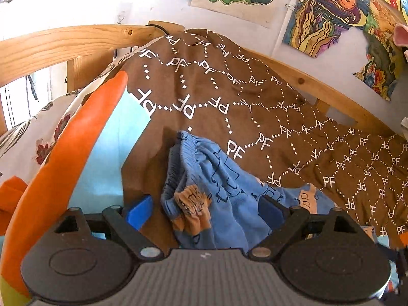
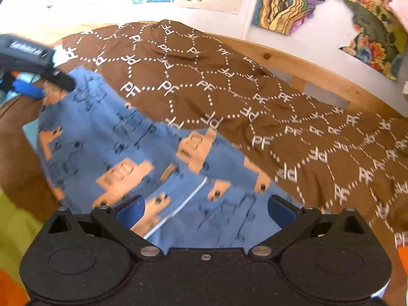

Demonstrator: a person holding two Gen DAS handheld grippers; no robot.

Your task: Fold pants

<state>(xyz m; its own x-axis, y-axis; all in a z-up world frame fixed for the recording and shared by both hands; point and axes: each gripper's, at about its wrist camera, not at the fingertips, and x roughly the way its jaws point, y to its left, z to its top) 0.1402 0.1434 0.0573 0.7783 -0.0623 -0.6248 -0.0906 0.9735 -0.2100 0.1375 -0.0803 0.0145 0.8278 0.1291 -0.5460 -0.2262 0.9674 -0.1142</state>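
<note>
Blue pants point(image 2: 142, 153) printed with orange trucks lie rumpled on a brown blanket point(image 2: 255, 97) patterned with white "PF" letters, their gathered waistband bunched toward the left gripper point(image 1: 204, 209). Both it and the right gripper point(image 2: 206, 211) hover with jaws wide, pads clear of cloth. An orange curved object point(image 1: 76, 153) crowds the left view. Motion blur smears the print.
</note>
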